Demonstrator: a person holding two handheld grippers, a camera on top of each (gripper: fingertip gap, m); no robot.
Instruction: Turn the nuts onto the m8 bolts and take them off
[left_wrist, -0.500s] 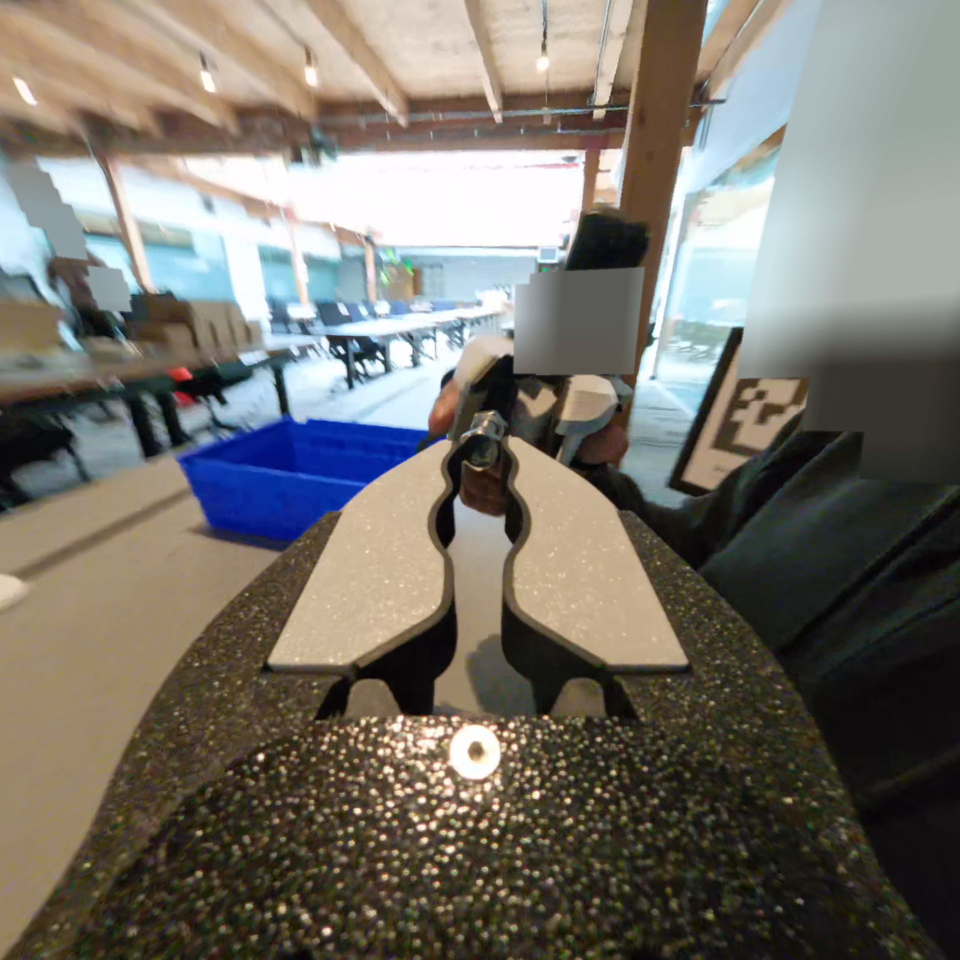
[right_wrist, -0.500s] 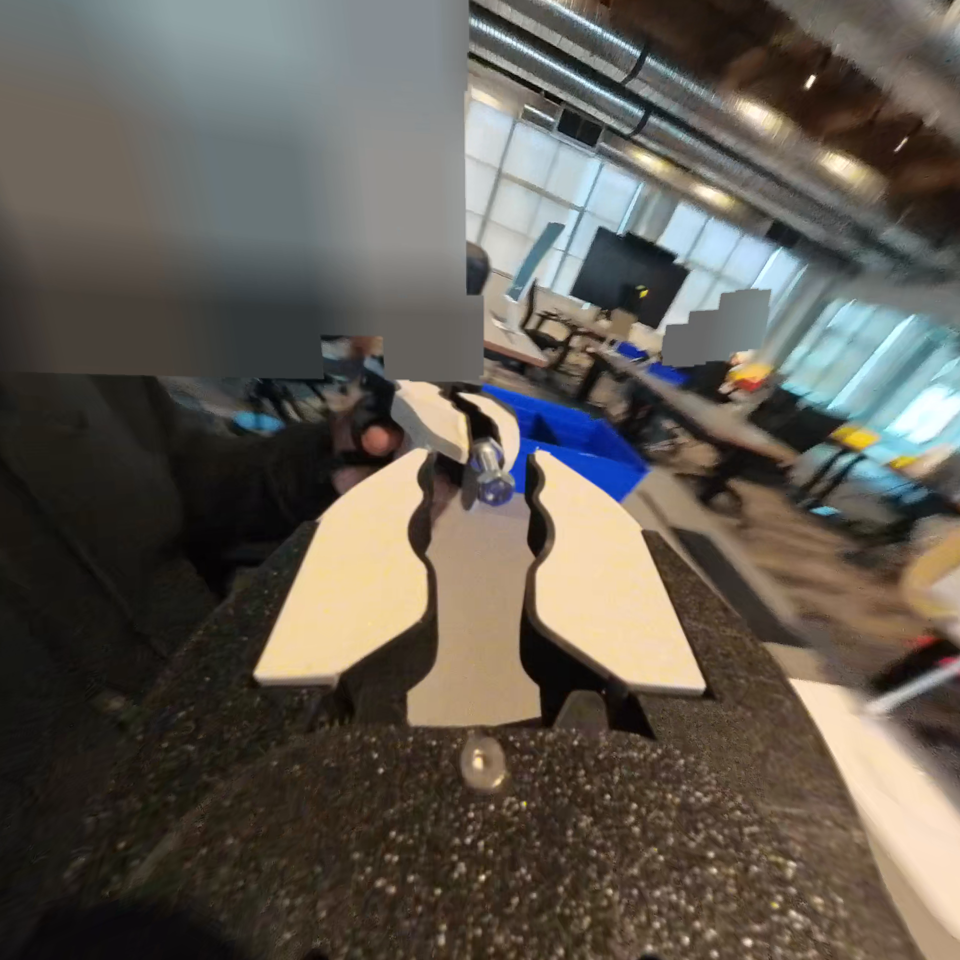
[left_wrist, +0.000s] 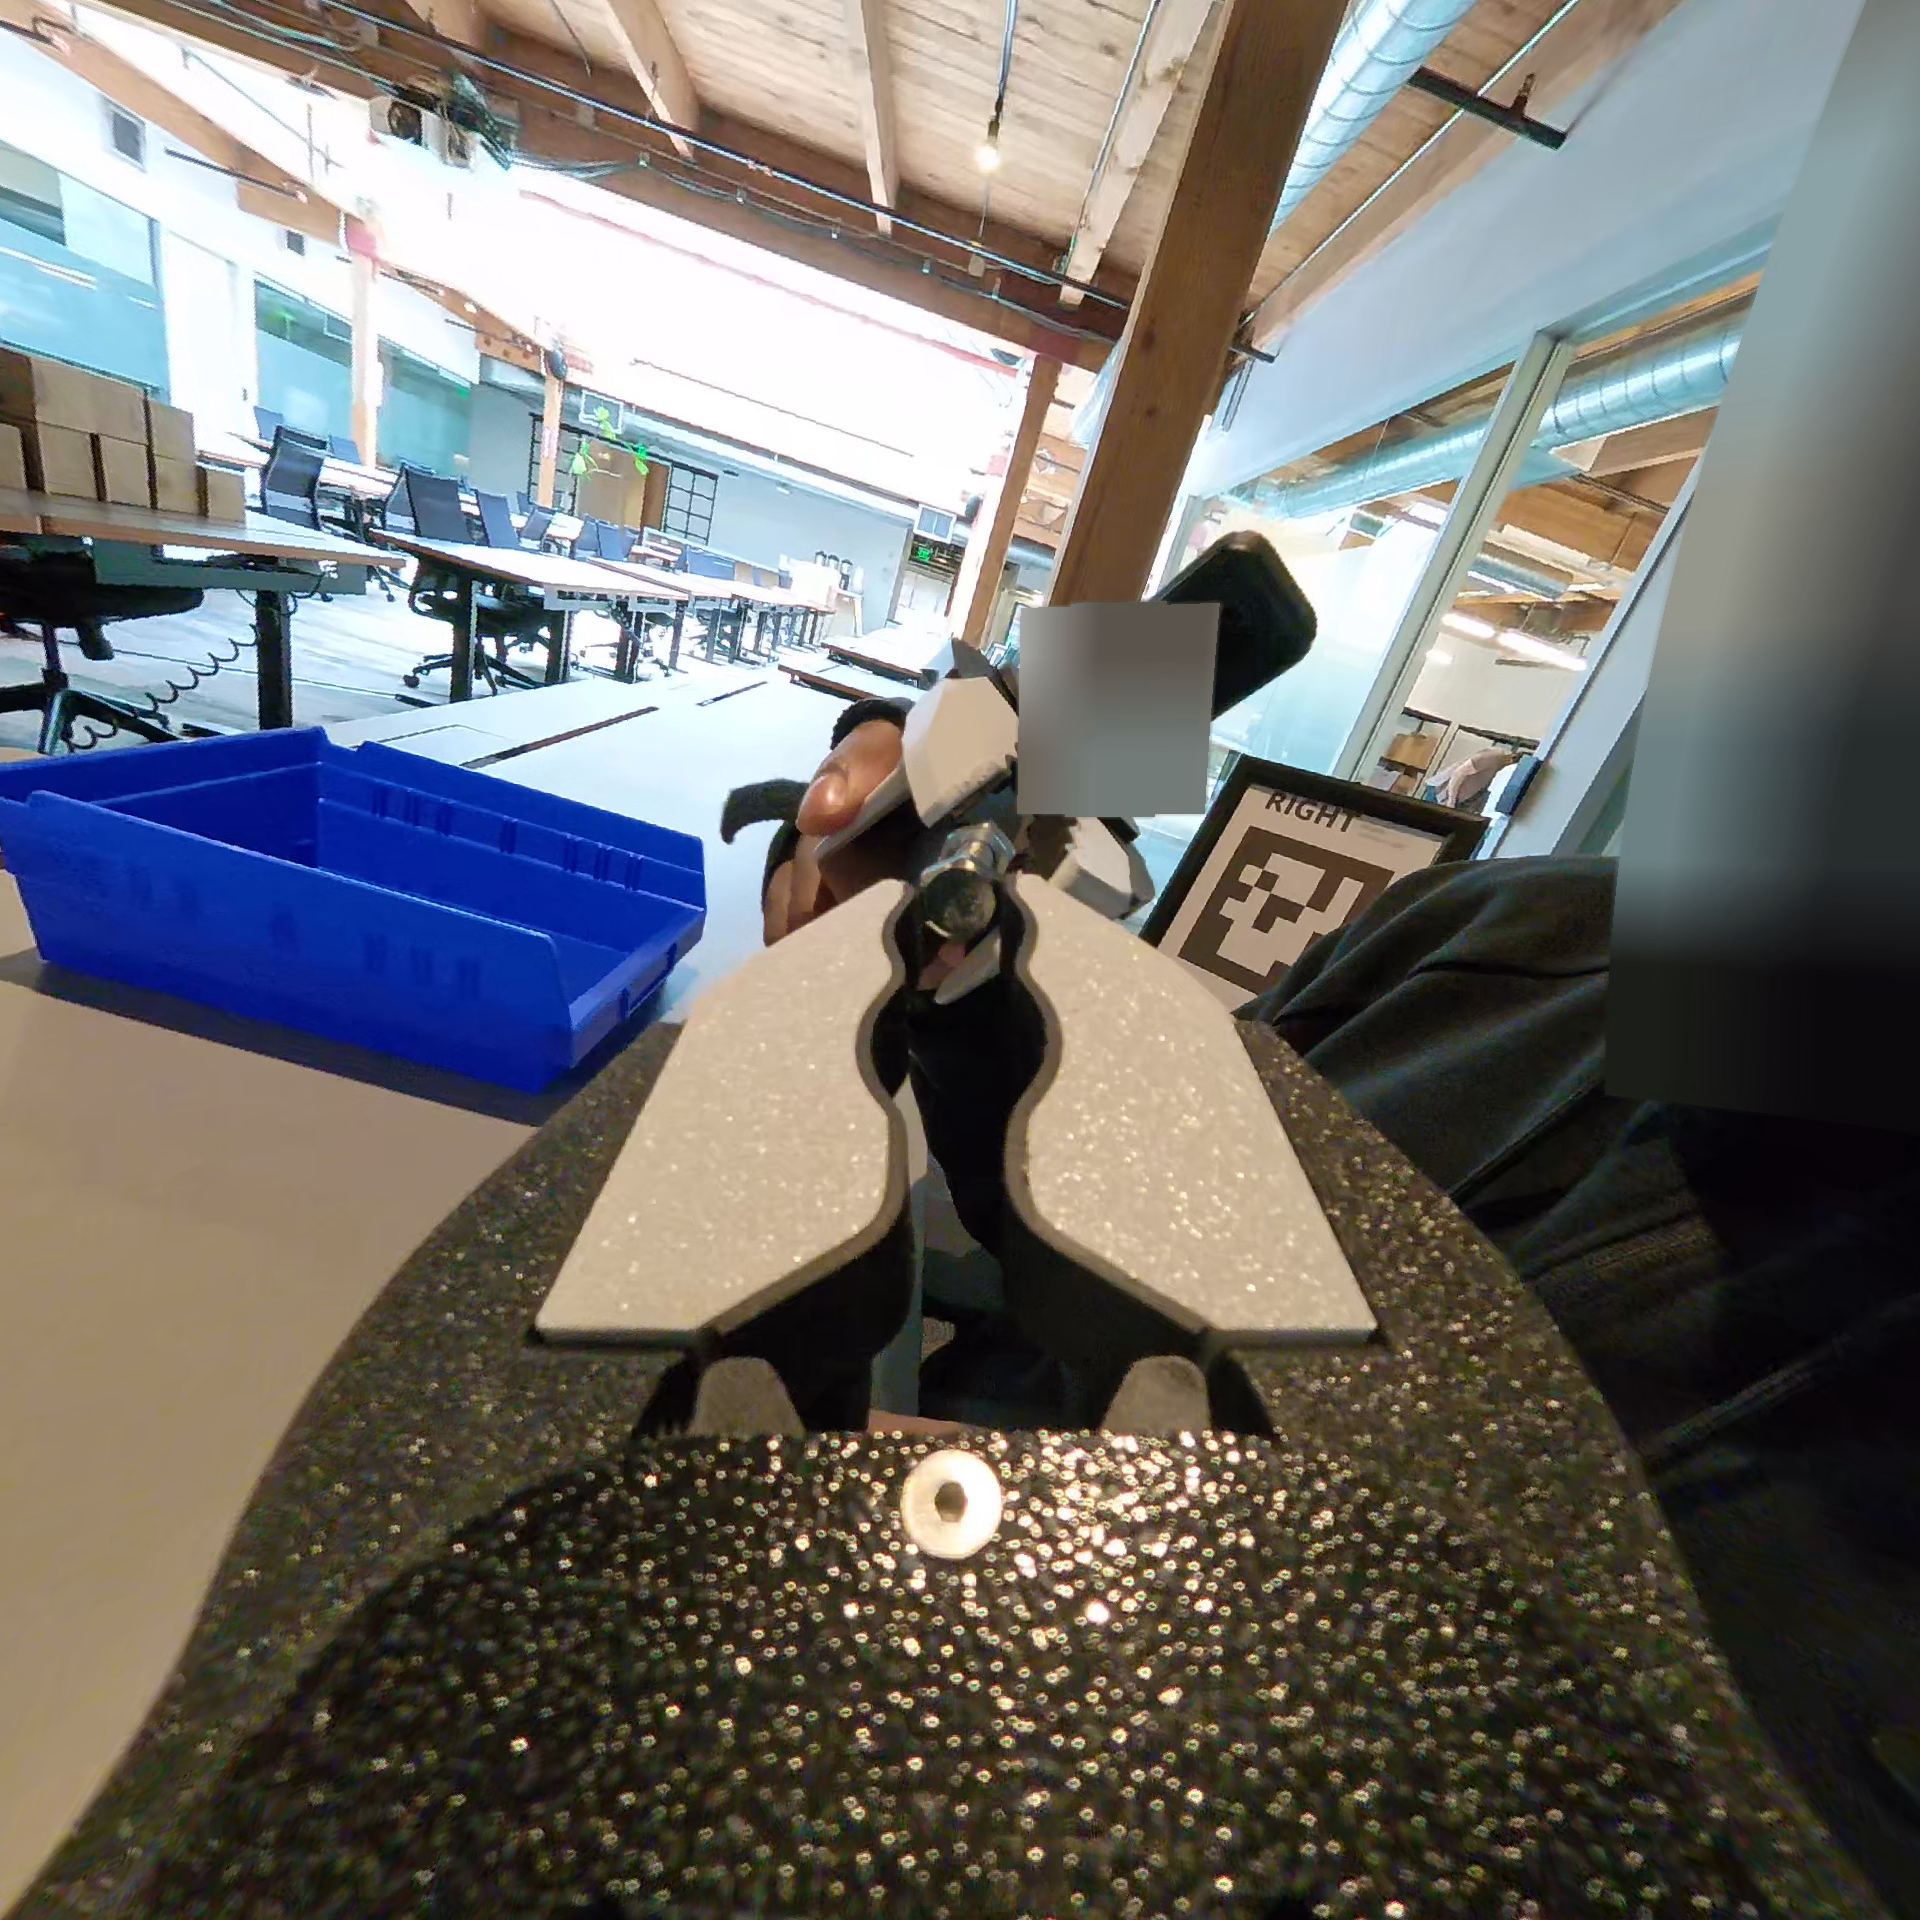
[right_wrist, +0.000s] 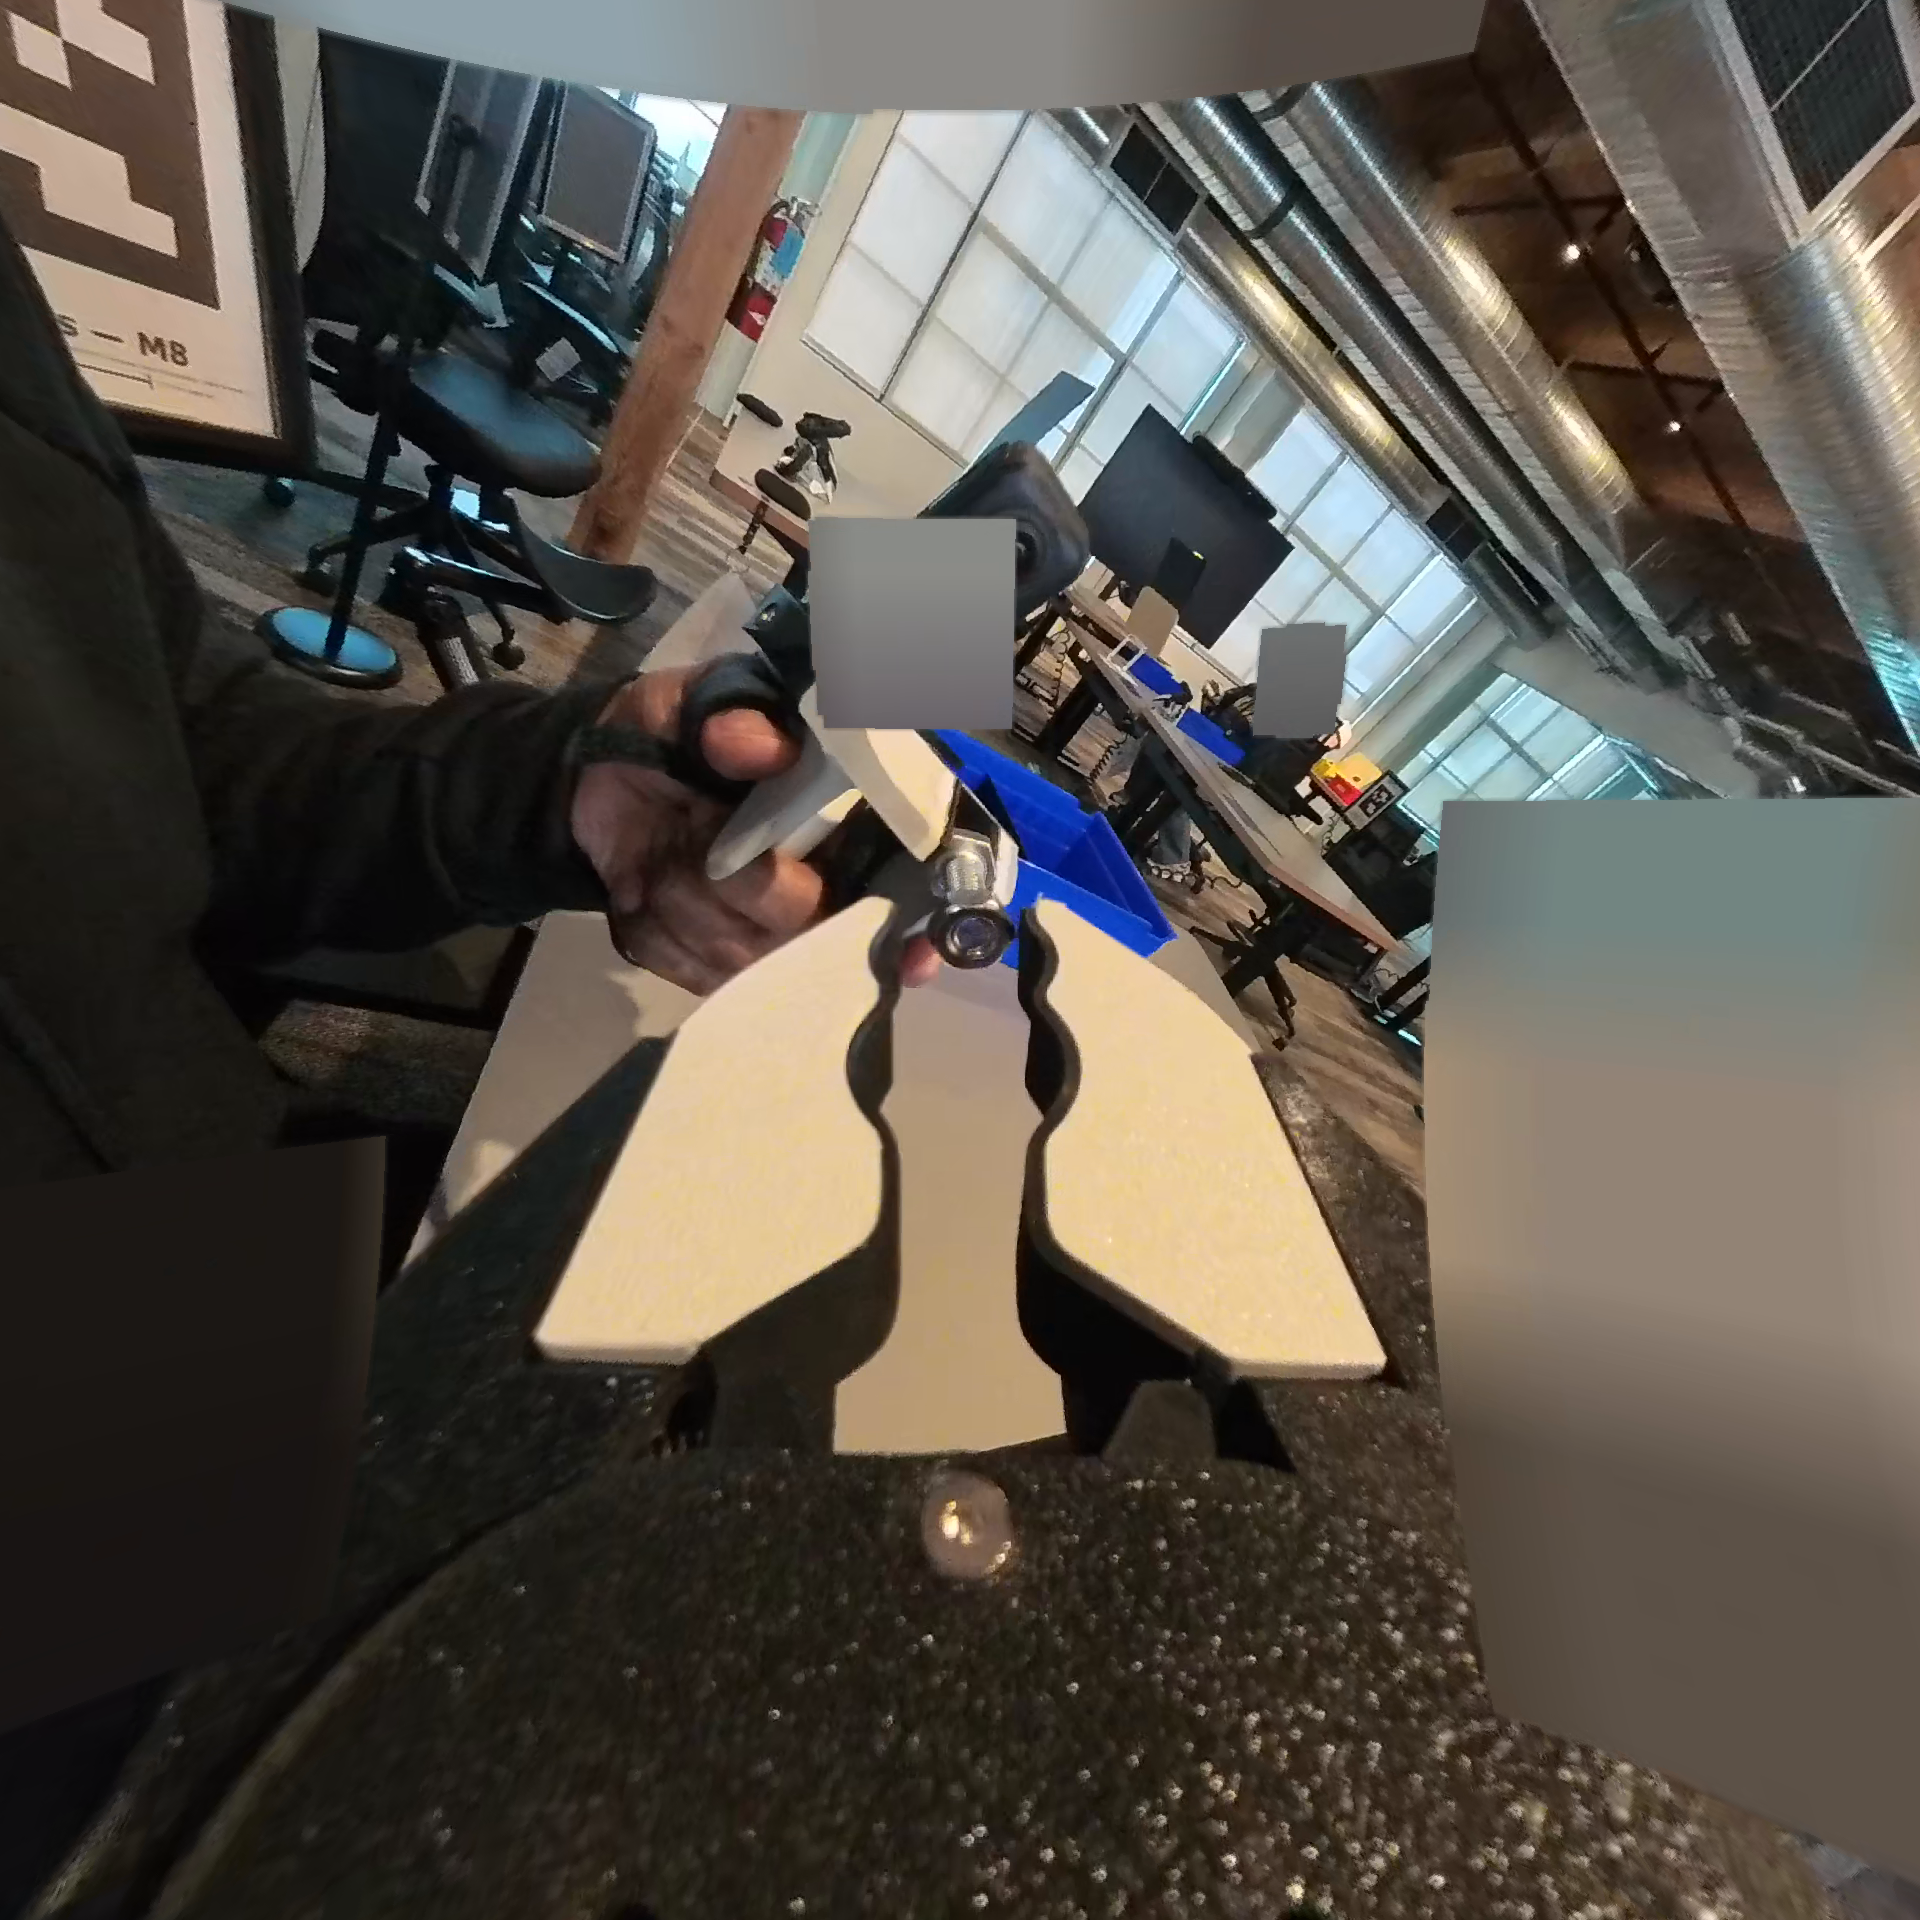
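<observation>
A silver M8 bolt with a hex nut on it is held in the air between the two grippers. In the left wrist view my left gripper (left_wrist: 958, 906) is shut on the nut (left_wrist: 956, 906), and the bolt's head (left_wrist: 982, 850) sticks out beyond the tips. In the right wrist view my right gripper (right_wrist: 961, 923) is closed around the bolt's round head (right_wrist: 971, 928). The nut (right_wrist: 964, 873) sits just behind it, between the left gripper's white fingers (right_wrist: 894, 790). The two grippers face each other tip to tip.
A blue plastic bin (left_wrist: 312, 914) stands on the grey table (left_wrist: 208, 1247) to the left; it also shows in the right wrist view (right_wrist: 1081, 883). A framed black-and-white marker sign (left_wrist: 1299, 904) stands behind. A person's dark sleeve (left_wrist: 1507, 1039) fills the right side. The grippers are tip to tip, or close to it.
My right gripper's jaws have narrowed from clearly open to closed around the bolt head. Both views have swung; the left gripper still grips the nut end.
</observation>
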